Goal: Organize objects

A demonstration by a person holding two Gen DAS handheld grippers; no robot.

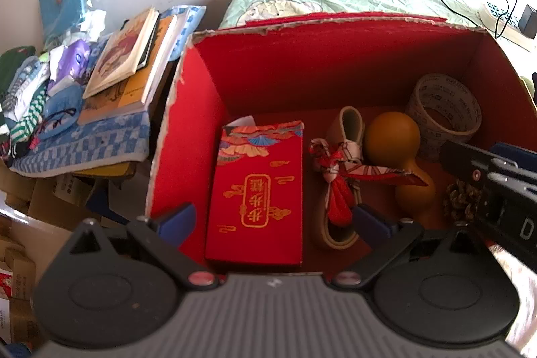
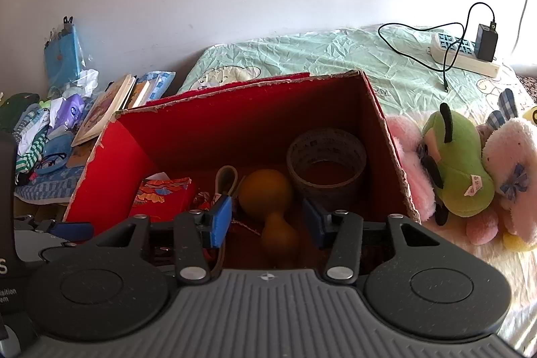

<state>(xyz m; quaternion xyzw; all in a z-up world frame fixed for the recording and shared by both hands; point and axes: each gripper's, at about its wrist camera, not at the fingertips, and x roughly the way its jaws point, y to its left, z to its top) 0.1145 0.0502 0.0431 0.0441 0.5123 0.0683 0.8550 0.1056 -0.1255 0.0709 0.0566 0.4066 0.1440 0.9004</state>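
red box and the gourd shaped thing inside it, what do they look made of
Red box: looks like cardboard with a matte red facing; the torn top rim shows a pale, fibrous core.
Gourd-shaped thing: smooth, tan-orange, with a faint sheen and no seams visible. It could be a dried natural gourd or a wooden or plastic copy; the look doesn't settle it.

Open red box [image 1: 201,109], holding gourd [image 1: 392,136], tape roll [image 1: 443,109], red packet [image 1: 258,190]
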